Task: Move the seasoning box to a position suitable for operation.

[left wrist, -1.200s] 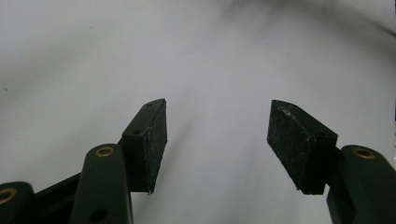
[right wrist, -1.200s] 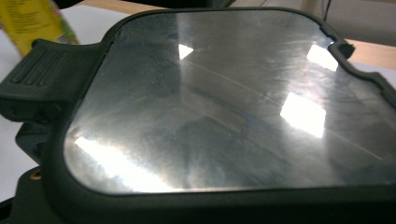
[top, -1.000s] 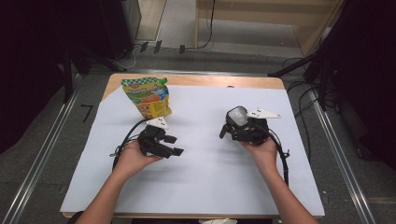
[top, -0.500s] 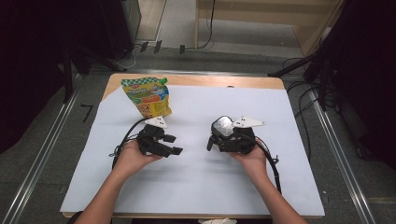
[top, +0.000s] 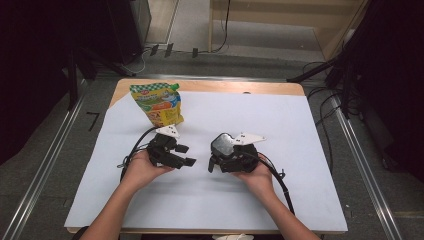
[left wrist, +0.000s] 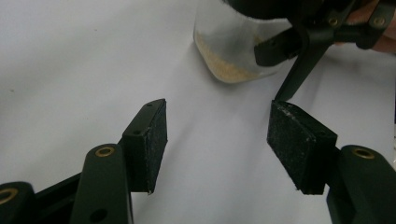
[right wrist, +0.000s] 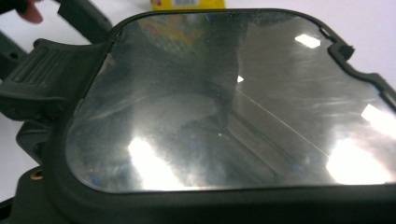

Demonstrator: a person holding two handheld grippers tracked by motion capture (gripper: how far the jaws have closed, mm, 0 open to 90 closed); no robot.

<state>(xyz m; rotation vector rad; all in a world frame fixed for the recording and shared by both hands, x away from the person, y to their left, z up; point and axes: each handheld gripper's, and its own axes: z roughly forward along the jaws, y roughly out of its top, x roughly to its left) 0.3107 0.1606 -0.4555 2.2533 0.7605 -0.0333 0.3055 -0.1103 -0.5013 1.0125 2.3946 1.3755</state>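
While the high view looks down on the white surface (top: 300, 150), the left hand-held gripper (top: 184, 155) lies low in the person's left hand (top: 142, 167), its jaws apart and pointing toward the right hand-held gripper (top: 212, 162) just beside it. That right one, in the right hand (top: 257, 175), carries a container with a clear lid (top: 222, 145) at its front end, the lid facing up. Beyond the left hand-held gripper, near its grey plate, a green and yellow snack pouch (top: 159, 104) stands at the far edge of the surface. Black cables trail back from both tools toward the person.

From the left gripper view, the two black pads (left wrist: 156, 135) stand well apart with nothing between them but bare white surface. Ahead of them sits the clear container (left wrist: 224, 51), a layer of pale grains along its bottom, with the black linkage of the other hand-held gripper (left wrist: 299, 46) against it at the upper right.

From the right gripper view, the container's glossy transparent lid (right wrist: 224, 102) in its dark frame sits right against the camera and hides the jaws, so I cannot tell here how they stand; the other views suggest they are clamped on the container. A strip of the yellow pouch (right wrist: 187, 3) shows beyond the lid's far rim.
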